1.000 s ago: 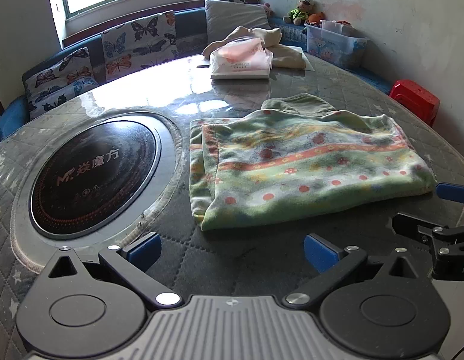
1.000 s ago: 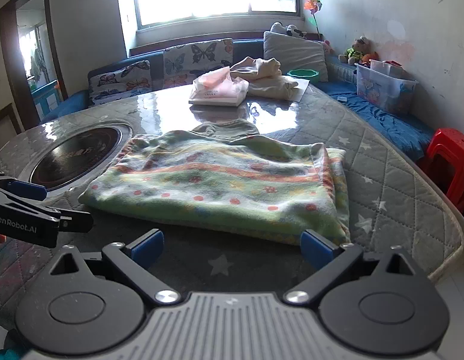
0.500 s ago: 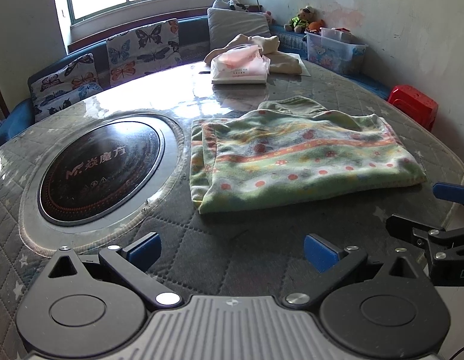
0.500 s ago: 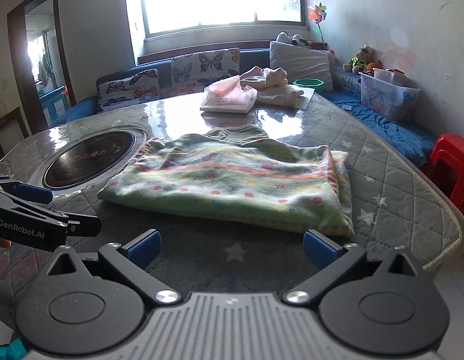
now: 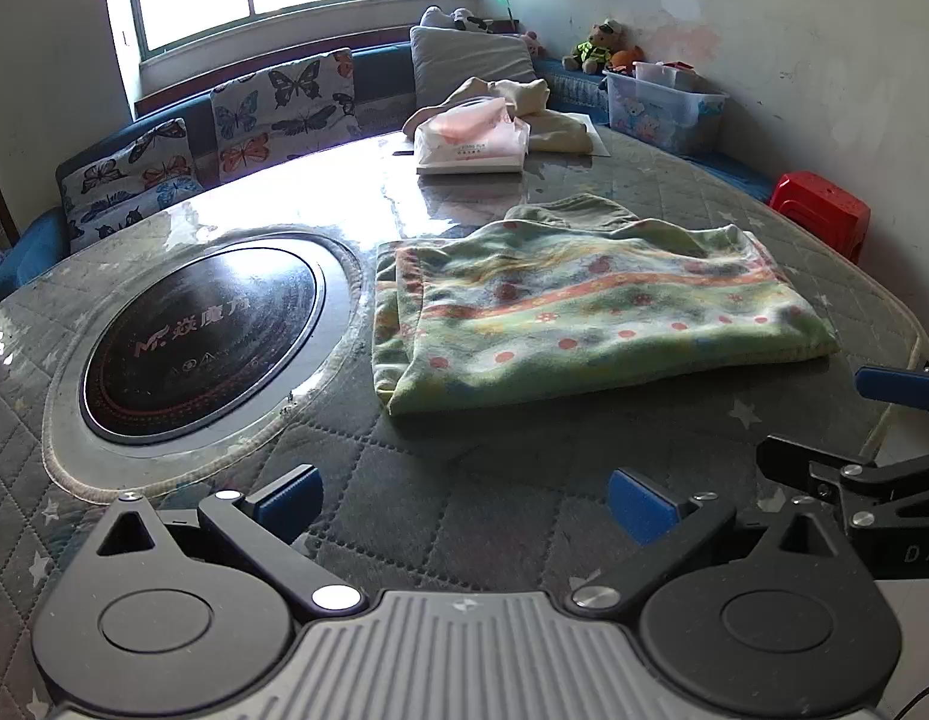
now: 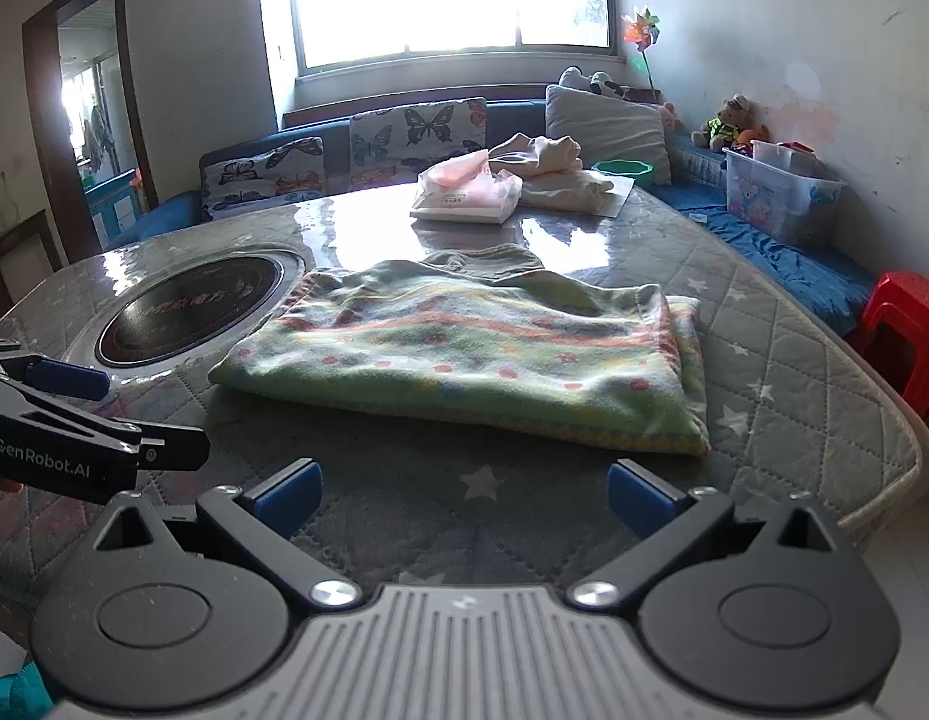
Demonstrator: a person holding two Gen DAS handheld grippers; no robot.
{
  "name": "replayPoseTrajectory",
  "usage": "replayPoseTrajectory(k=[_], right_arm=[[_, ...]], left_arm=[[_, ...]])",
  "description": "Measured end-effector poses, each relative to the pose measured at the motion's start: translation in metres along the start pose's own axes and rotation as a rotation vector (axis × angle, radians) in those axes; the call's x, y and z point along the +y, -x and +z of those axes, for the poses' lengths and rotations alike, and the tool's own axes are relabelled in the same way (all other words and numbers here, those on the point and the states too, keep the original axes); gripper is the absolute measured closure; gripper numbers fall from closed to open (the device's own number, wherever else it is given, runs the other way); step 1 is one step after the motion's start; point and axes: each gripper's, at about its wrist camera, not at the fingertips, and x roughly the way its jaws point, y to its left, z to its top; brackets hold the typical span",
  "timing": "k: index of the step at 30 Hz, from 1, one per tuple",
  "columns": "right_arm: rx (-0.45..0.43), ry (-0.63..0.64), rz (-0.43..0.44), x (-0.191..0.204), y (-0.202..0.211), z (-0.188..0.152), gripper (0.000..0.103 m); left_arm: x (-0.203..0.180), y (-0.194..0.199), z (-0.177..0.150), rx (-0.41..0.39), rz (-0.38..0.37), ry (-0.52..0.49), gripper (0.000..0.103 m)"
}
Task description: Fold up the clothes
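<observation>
Both hand-held grippers (image 5: pixel 464 495) (image 6: pixel 461 489) pulled back, folded garment (image 5: pixel 584 312) lengthwise left-right (collar twd window)

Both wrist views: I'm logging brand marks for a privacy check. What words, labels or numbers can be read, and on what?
"GenRobot.AI": white print on the side of the left gripper, seen in the right wrist view.
"Mr." followed by Chinese characters, not clear enough to transcribe: on the round black cooktop set in the table.
"DA", cut off by the frame edge: on the right gripper body, in the left wrist view.
Print on the pink tissue pack: too small to read.
</observation>
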Motion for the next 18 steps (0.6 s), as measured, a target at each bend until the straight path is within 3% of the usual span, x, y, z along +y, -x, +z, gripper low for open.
replayPoseTrajectory(k=[18], right_arm=[[0.005, 0.025, 0.009, 0.008, -0.01, 0.007, 0.0]], left_arm=[[0.006, -0.005, 0.001, 0.013, 0.02, 0.011, 0.0]])
